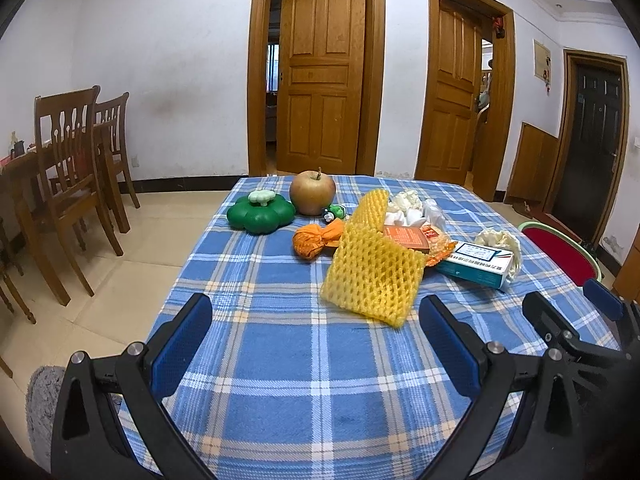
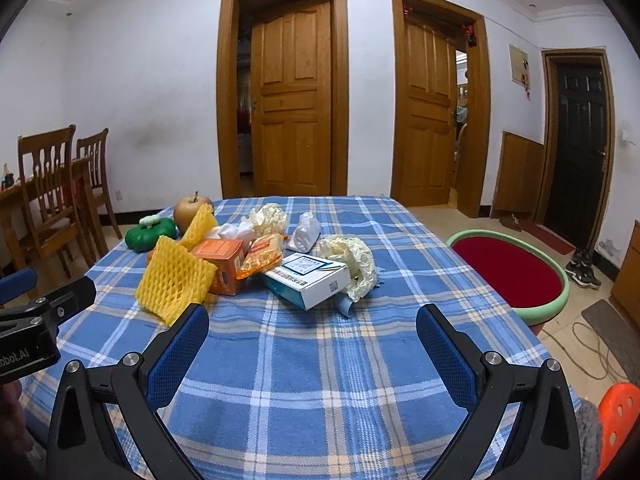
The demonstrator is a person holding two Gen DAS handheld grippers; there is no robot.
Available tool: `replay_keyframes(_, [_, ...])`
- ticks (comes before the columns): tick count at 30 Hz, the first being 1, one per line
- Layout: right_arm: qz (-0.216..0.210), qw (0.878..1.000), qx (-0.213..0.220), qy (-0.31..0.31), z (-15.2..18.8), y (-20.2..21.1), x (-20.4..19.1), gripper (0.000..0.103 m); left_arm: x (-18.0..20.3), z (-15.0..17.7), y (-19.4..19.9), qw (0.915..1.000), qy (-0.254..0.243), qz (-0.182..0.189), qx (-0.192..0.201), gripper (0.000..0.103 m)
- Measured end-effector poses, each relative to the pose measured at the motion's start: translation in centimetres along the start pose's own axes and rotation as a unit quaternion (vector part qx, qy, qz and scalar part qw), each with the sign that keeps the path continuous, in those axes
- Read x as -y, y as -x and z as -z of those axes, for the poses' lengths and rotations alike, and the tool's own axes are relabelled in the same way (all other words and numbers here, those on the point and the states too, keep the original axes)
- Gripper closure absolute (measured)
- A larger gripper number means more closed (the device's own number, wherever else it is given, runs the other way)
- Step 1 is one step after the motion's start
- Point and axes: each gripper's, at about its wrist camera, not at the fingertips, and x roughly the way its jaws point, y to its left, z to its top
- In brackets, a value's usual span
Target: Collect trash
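A pile of trash lies mid-table on the blue plaid cloth [image 1: 280, 360]: yellow foam fruit net [image 1: 372, 268] [image 2: 172, 280], orange box [image 2: 224, 260], orange wrapper [image 2: 260, 258], white-teal carton [image 1: 474, 264] [image 2: 306, 278], crumpled tissues [image 2: 352, 260], a white bag [image 2: 306, 232] and an orange crumpled wrapper [image 1: 314, 240]. My left gripper [image 1: 316, 344] hovers open just short of the net. My right gripper [image 2: 312, 352] is open in front of the carton, nothing between its fingers. The other gripper shows at each view's edge.
An apple [image 1: 313, 193] and a green pumpkin-shaped container [image 1: 260, 213] stand at the far left of the table. A red basin with a green rim [image 2: 516, 272] sits off the table's right edge. Wooden chairs [image 1: 68, 184] stand left; an orange stool [image 2: 618, 420] near right.
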Motion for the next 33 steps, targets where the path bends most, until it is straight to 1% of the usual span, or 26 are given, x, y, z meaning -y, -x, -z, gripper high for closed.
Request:
replay_keyframes(7, [0.012,1.000,0.000,-0.007,0.0,0.2,0.3,0.000,-0.3,0.2,0.4,1.0000,0.004,0.001,-0.001,0.001])
replay_keyframes(18, [0.017,1.000,0.003,-0.013,-0.1,0.6,0.4,0.000,0.8,0.3,1.6,0.9995,-0.019,-0.013,0.022,0.001])
replay_keyframes(33, [0.010,1.000,0.003,-0.008,0.0,0.8,0.2,0.000,0.6,0.3,1.4,0.9998,-0.009,-0.009,0.015,0.001])
